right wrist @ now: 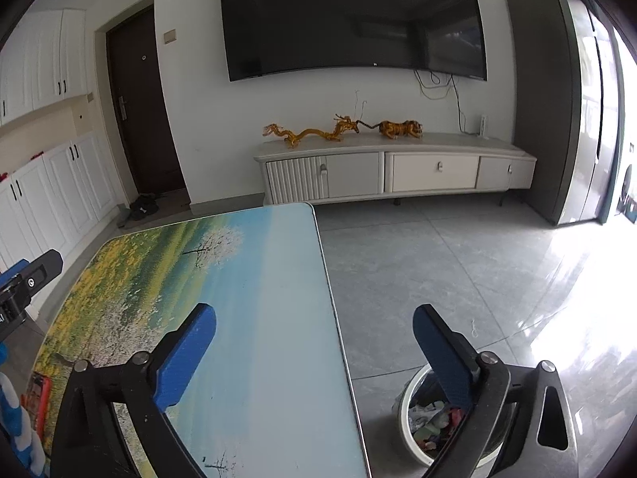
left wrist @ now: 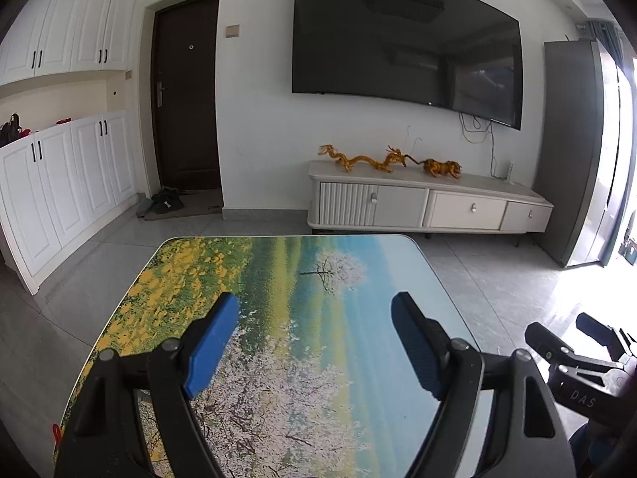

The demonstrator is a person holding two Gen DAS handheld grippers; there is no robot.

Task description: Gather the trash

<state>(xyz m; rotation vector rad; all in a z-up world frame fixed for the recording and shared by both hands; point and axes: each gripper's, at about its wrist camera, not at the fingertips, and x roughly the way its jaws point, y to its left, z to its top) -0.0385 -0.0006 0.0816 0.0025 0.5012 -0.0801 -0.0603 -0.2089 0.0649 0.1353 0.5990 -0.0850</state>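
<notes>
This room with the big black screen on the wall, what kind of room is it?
Most likely a home living room: a wall-mounted TV, a low TV cabinet beneath it, and a front door with shoes.

A round white trash bin (right wrist: 414, 434) stands upright on the grey tile floor just beside the table's right edge. It holds crumpled wrappers and scraps (right wrist: 432, 424) in white, green and red, partly hidden behind a blue finger.

Trash bin (right wrist: 410, 430) half behind gripper (right wrist: 314, 342)
</notes>
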